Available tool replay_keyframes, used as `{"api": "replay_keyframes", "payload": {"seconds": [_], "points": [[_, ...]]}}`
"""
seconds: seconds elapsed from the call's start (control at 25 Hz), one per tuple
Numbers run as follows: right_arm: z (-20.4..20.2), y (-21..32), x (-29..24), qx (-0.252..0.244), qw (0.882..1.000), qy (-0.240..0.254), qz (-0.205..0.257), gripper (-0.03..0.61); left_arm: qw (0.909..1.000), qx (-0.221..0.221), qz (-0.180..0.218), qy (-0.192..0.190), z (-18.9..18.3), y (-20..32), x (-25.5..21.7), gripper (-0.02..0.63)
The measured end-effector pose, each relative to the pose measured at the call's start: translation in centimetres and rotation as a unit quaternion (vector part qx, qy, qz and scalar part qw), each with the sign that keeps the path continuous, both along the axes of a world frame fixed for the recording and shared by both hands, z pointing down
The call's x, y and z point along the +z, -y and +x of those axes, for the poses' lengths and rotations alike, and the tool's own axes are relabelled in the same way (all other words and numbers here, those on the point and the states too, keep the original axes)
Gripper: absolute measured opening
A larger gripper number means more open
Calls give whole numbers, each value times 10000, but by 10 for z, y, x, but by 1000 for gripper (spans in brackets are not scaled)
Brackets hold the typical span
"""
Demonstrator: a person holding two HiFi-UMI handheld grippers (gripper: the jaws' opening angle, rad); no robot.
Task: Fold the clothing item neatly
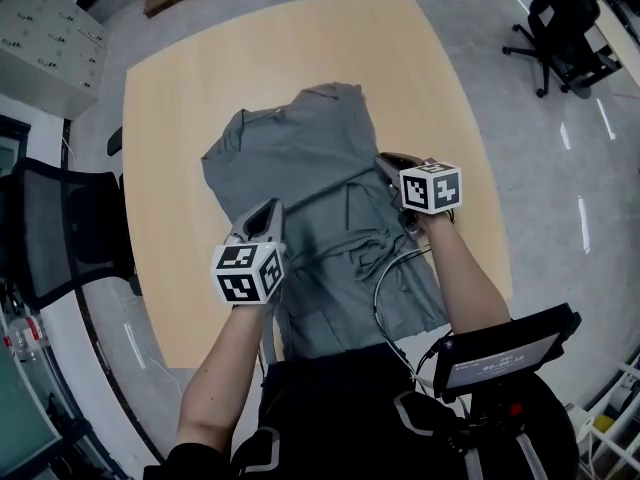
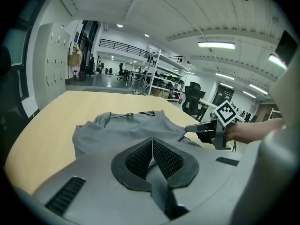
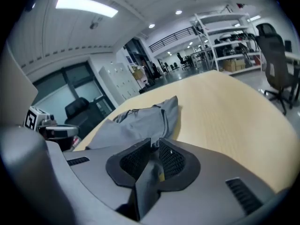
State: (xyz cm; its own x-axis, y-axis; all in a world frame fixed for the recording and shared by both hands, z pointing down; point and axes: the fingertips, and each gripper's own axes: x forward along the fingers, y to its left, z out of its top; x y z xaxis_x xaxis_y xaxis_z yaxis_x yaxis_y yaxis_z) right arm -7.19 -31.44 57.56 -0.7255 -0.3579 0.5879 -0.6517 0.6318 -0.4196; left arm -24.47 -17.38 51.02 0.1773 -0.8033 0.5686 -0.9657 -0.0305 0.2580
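Surface materials and finishes on and around the table.
Garment [image 1: 300, 158]: thin grey cloth, matt, creased. Table [image 1: 170, 118]: pale wood-grain top, smooth, low sheen. Left gripper [image 1: 268, 208] and right gripper [image 1: 388, 161]: smooth matt grey plastic shells. Pads [image 2: 139, 159]: black, finely ribbed, rubbery-looking. Cubes [image 1: 247, 273]: matt black-and-white print. Floor [image 1: 520, 108]: grey, glossy, reflecting lights.

A light wooden desk [image 1: 170, 118] is carrying a rumpled grey shirt [image 1: 300, 158] (reaching its near edge).
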Motion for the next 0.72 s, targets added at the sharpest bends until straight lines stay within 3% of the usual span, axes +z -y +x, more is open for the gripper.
{"api": "replay_keyframes", "payload": {"seconds": [0.2,0.36,0.52,0.6,0.72], "points": [[-1,27,-29,-78,9980,-284,552,129,10000,-26,43,54,-4,-7,-7,0],[-31,51,-33,-298,9961,-357,752,130,9999,-47,59,108,-7,-12,-13,0],[-60,61,5,-794,9876,-1097,791,130,9999,-72,47,145,-8,-21,-18,0],[-65,68,17,-829,9846,-1308,815,130,9998,-82,30,176,-10,-24,-19,0],[-70,74,22,-738,9866,-1229,778,113,9997,-163,9,178,-15,-31,-17,0]]}}
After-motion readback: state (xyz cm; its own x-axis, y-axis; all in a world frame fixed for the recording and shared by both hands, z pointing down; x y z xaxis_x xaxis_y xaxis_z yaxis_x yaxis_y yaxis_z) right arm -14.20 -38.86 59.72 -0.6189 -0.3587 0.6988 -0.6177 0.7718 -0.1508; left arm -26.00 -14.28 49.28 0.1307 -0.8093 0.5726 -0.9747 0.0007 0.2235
